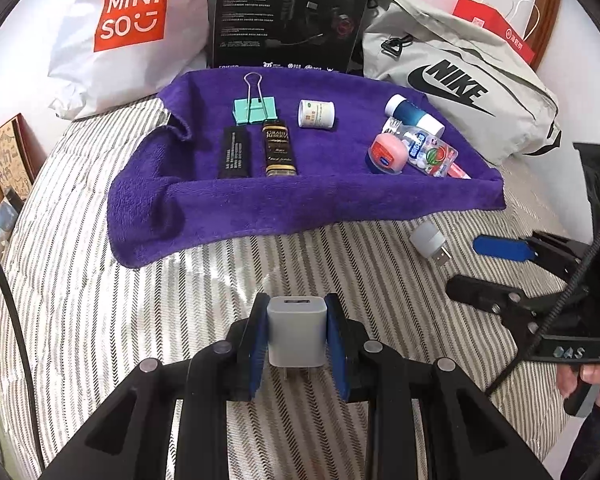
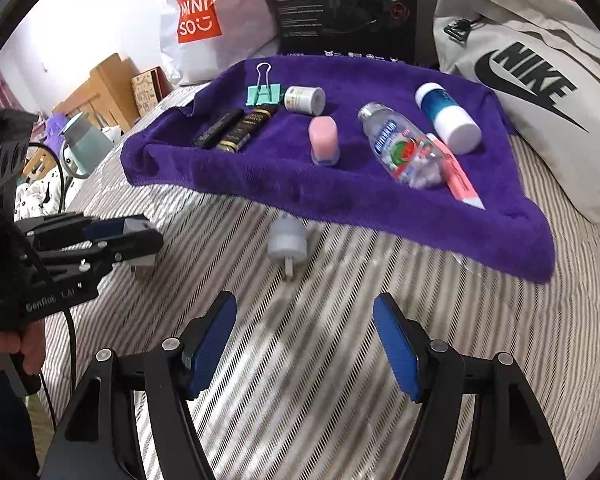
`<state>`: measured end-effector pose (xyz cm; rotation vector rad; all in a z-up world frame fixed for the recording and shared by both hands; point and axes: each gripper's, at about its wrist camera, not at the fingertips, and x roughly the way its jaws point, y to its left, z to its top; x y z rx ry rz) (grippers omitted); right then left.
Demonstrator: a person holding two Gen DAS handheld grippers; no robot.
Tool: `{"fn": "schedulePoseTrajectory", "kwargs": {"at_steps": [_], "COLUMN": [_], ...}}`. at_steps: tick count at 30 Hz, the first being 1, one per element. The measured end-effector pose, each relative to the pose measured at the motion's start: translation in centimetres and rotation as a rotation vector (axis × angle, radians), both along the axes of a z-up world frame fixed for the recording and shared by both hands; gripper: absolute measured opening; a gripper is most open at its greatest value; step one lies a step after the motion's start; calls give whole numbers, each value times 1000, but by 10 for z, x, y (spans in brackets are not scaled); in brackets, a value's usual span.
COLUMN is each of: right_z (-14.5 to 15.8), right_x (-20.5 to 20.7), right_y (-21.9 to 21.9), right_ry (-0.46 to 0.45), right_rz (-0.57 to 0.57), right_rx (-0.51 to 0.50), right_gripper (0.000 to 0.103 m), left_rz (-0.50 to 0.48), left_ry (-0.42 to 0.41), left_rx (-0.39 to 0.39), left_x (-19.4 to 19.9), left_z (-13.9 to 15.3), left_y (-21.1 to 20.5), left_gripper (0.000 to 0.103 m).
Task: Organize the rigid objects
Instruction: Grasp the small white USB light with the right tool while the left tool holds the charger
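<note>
The left tongs [image 1: 297, 340] pinch a grey charger [image 1: 297, 331] above the striped bed [image 1: 100, 300], short of the purple towel [image 1: 260, 208]. The right tongs [image 2: 305, 344] are spread over the bed, near a USB plug [image 2: 287, 242] lying just beside the towel's edge.

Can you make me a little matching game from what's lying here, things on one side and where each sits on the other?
Things:
1. grey charger
2. green clip
3. small USB light
4. water bottle

Places:
A. on the striped bedding, just off the purple towel
B. far end of the towel, above two dark tubes
C. clamped in the left gripper
D. on the towel, between a pink jar and a blue-and-white tube

Pairs: 1-C, 2-B, 3-A, 4-D
</note>
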<state>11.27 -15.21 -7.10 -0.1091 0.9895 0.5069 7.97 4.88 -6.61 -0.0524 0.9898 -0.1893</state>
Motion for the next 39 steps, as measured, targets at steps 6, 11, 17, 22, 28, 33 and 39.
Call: {"fn": "schedulePoseTrajectory", "kwargs": {"at_steps": [6, 11, 17, 22, 28, 33, 39], "right_z": [-5, -6, -10, -10, -5, -8, -10], "right_x": [14, 23, 29, 31, 25, 19, 15], "right_y": [11, 19, 24, 31, 29, 25, 32], "right_ry": [-6, -25, -34, -48, -37, -24, -62], "right_rz": [-1, 1, 0, 20, 52, 74, 84], "right_rx": [6, -1, -14, -38, -39, -90, -131], "right_gripper": [70, 63, 49, 27, 24, 24, 24], "left_rz": [7, 9, 16, 14, 25, 28, 43], "left_ry": [-1, -3, 0, 9, 12, 3, 3], "left_rx": [5, 14, -8, -6, 14, 42, -9], "left_x": [3, 4, 3, 4, 2, 4, 2], "left_z": [-4, -9, -9, -8, -6, -9, -6], "left_y": [-1, -3, 2, 2, 4, 0, 10], "left_gripper": [26, 26, 26, 26, 26, 26, 26]}}
